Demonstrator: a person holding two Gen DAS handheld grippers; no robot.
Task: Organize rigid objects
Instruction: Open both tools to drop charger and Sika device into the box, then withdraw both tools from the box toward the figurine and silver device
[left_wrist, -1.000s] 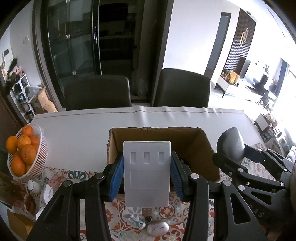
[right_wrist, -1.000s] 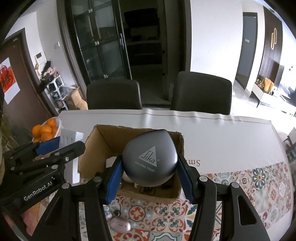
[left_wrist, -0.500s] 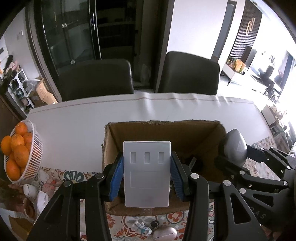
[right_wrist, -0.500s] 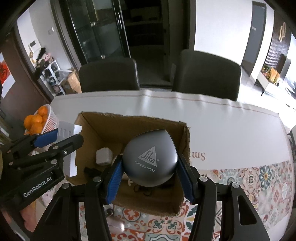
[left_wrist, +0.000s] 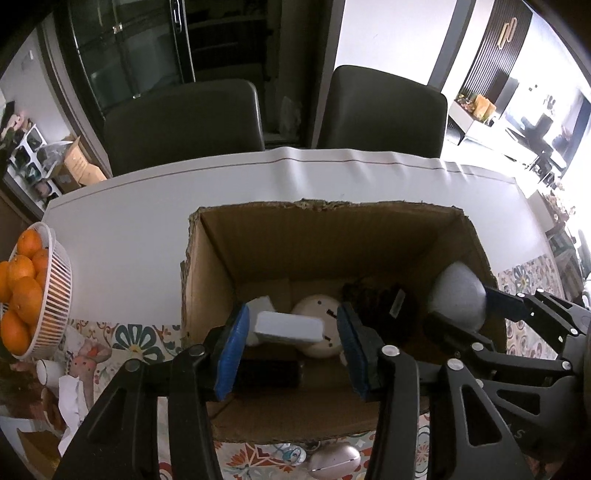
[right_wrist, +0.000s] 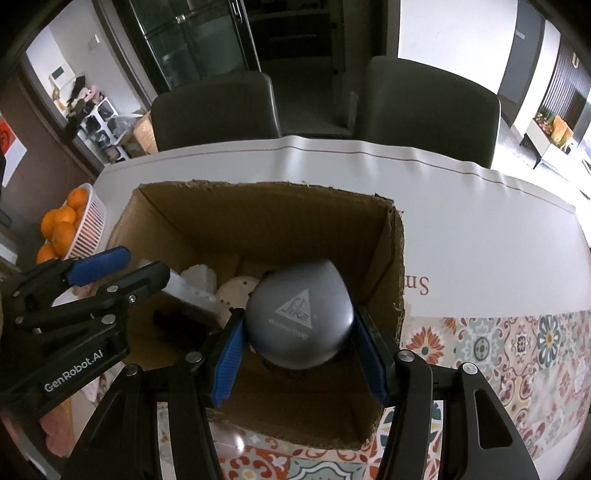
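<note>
An open cardboard box (left_wrist: 332, 236) stands on the table; it also shows in the right wrist view (right_wrist: 207, 210). My left gripper (left_wrist: 293, 347) is open over the box, and the white flat device (left_wrist: 288, 326) falls free between its blue pads, tilted flat. My right gripper (right_wrist: 297, 350) has widened, and the grey rounded Sika object (right_wrist: 299, 317) sits between its pads, seemingly loose, inside the box. The box holds a white block (right_wrist: 199, 275), a round cream disc (left_wrist: 321, 306) and dark items (left_wrist: 373, 299).
A white basket of oranges (left_wrist: 26, 291) stands at the table's left edge. A pinkish mouse-like object (left_wrist: 334, 458) and small bits lie on the patterned cloth in front of the box. Two dark chairs (left_wrist: 184, 122) stand behind the table.
Both grippers moved forward and down over the box. The left jaws opened and the white device dropped out, tipping flat. The right jaws widened around the grey object.
</note>
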